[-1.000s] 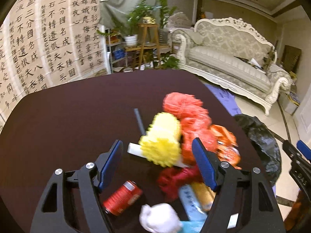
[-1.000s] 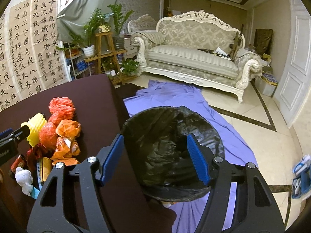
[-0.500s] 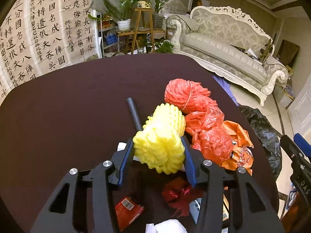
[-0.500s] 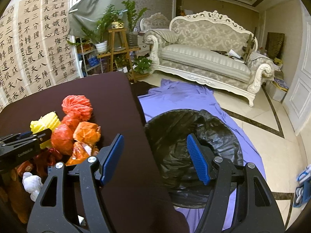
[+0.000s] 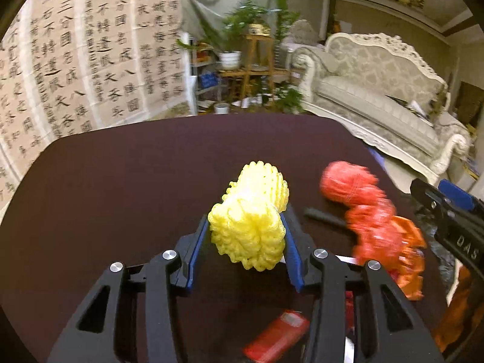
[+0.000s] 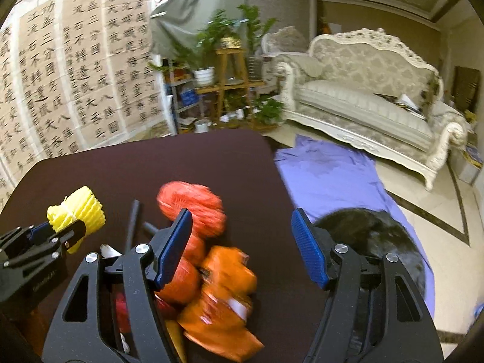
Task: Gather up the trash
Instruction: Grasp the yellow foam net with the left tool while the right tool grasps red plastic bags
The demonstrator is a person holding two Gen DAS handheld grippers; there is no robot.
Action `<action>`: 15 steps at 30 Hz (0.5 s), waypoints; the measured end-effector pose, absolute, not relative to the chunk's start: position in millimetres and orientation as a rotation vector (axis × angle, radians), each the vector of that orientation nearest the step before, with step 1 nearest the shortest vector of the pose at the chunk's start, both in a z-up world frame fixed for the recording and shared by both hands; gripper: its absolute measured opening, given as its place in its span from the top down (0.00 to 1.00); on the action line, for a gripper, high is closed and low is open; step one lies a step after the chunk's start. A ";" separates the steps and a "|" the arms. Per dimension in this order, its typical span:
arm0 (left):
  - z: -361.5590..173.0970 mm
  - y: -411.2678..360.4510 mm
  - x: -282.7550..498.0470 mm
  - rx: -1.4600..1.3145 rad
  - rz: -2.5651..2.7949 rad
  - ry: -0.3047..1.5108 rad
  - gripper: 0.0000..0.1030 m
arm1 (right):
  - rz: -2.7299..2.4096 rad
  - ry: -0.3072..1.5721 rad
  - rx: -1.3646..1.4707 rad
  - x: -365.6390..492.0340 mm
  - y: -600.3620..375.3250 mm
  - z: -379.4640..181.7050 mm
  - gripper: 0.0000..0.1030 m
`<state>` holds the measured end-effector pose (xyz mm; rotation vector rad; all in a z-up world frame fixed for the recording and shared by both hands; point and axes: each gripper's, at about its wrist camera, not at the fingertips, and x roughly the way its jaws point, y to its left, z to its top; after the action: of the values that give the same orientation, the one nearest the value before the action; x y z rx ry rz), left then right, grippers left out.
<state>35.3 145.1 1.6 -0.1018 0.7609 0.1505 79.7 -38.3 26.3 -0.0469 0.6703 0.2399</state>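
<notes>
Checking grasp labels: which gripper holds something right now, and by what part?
Left gripper holds the yellow foam fruit net, jaws clamped on the two sides of its near end. Right gripper holds nothing; its jaws stand apart above the orange bags.

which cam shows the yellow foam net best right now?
Left wrist: the yellow foam net sits centered and sharp between the left gripper pads, which press on both its sides. The right wrist view shows it only small at the left edge, partly hidden behind that gripper's fingers.

Right tongs (image 6: 242, 236) open above orange wrappers (image 6: 220, 299), left tongs (image 6: 65, 227) gripping yellow foam net (image 6: 78, 208), black bin bag (image 6: 372, 236)
</notes>
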 end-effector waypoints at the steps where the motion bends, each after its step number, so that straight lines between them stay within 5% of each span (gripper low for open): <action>1: 0.3 151.0 36.3 -0.102 0.166 0.760 0.56 | 0.257 0.680 -0.046 84.9 -31.3 25.7 0.31; 12: -7.1 191.5 44.6 -0.140 0.235 0.776 0.56 | 0.278 0.806 -0.105 131.7 7.7 -0.3 0.29; 15: -8.1 193.0 43.7 -0.144 0.234 0.778 0.56 | 0.317 0.845 -0.088 134.9 8.4 -4.9 0.45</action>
<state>43.7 193.0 -8.1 -0.1440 0.7779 0.2341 134.9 8.4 -4.9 -0.0883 0.8450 0.3165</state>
